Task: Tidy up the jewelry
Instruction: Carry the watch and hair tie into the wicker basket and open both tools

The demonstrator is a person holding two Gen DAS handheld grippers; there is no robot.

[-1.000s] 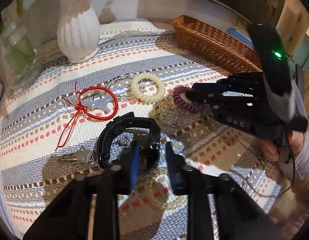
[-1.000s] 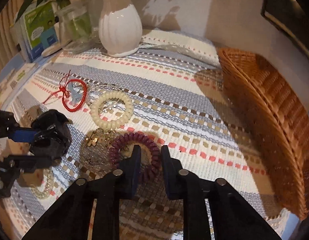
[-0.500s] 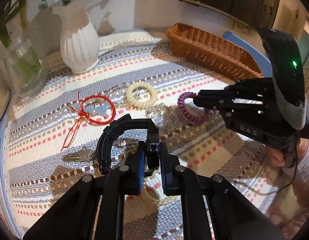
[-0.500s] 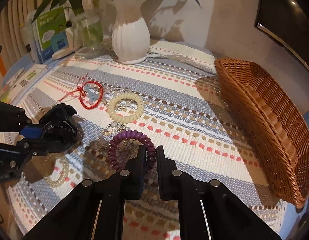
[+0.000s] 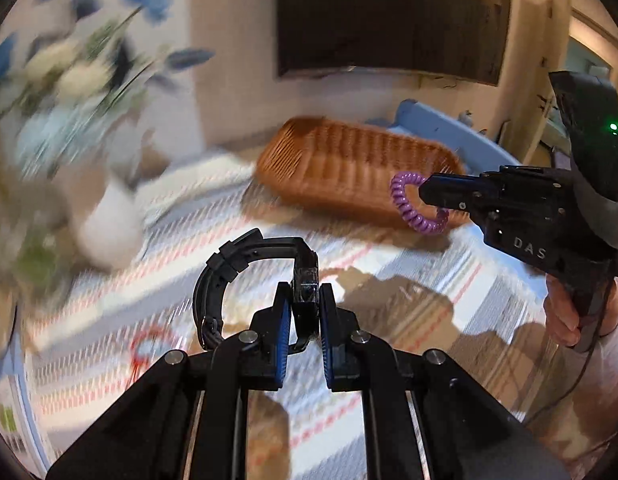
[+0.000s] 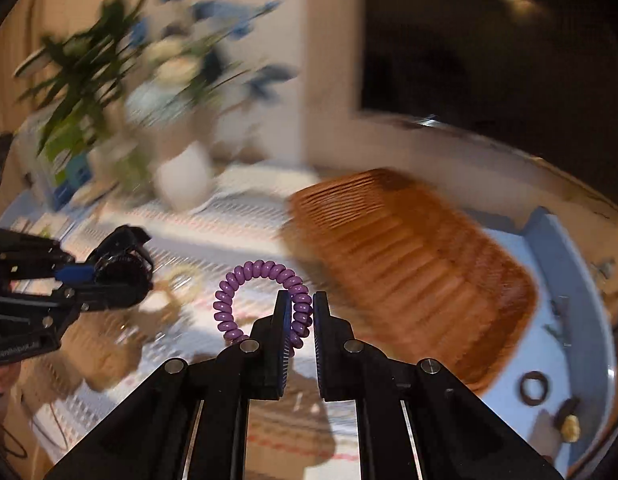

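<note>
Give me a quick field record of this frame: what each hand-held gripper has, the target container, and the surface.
left hand-held gripper: shut on black wristwatch with curved strap, lifted off the cloth
right hand-held gripper: shut on purple spiral coil bracelet, lifted
container: brown woven wicker basket, nothing visible inside, view blurred
surface: striped woven tablecloth
background: white ribbed vase with flowers, blurred

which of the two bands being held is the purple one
The coil band, pinched in the right gripper. The left gripper holds a black watch with a flat strap instead.
</note>
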